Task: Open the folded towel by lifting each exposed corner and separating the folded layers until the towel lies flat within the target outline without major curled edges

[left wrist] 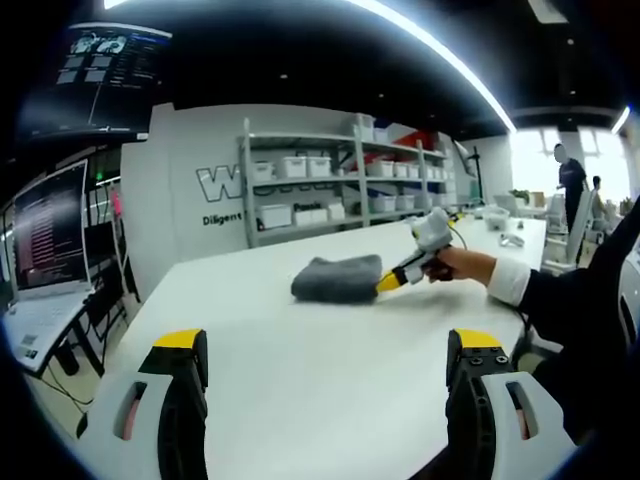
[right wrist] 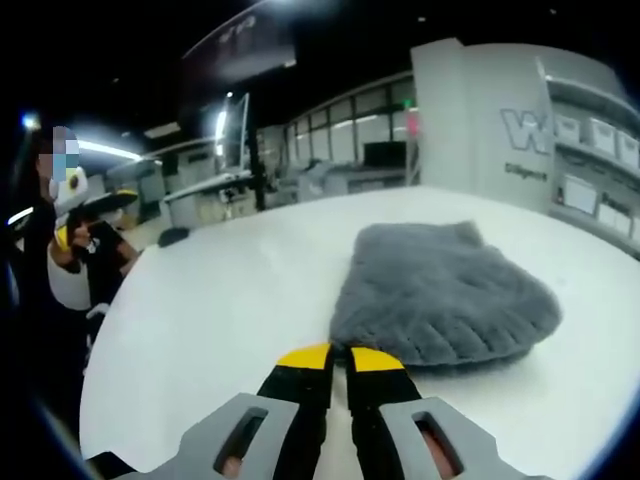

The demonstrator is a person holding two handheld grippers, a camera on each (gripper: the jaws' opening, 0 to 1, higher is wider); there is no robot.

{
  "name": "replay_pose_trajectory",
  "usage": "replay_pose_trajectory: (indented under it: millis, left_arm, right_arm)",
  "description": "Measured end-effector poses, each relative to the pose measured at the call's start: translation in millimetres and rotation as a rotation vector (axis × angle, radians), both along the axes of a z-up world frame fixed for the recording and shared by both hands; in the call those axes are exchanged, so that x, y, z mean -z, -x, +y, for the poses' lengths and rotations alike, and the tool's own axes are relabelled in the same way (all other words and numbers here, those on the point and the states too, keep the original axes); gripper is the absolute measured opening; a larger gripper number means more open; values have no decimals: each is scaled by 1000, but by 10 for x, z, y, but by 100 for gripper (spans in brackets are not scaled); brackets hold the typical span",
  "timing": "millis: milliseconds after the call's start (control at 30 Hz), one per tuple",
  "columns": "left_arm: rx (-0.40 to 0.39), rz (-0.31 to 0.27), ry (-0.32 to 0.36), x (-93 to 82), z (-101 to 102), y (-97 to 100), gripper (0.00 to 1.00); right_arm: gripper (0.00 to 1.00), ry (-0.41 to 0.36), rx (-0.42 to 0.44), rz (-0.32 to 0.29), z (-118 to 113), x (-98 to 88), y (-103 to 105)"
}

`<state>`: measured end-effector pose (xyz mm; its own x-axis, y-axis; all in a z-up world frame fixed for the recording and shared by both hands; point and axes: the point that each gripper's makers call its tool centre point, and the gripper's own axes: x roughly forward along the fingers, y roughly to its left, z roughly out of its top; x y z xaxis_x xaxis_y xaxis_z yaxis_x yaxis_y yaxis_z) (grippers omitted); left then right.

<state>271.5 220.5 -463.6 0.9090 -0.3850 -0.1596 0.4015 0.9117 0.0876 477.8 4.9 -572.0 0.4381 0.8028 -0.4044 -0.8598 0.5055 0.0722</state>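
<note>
Closed right gripper (right wrist: 340,362) beside towel (right wrist: 440,295)

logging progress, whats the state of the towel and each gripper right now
towel: still folded, lying on the white table
right gripper: shut, tips at the towel's near edge, not holding it
left gripper: open, above the table, apart from the towel

A broad, smooth white table (left wrist: 300,370) carries a folded grey fluffy towel (right wrist: 440,290), lying as a thick bundle near its middle. Small pale items (left wrist: 505,232), too small to identify, sit at its far end.
</note>
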Motion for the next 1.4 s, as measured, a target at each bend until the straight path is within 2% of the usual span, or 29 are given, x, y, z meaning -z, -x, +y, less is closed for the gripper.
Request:
replay_pose_trajectory:
  millis: [1400]
  left_arm:
    - [8,13,-5,62,-45,-22,97]
  right_arm:
    - [0,-33,-75,55,194,-22,227]
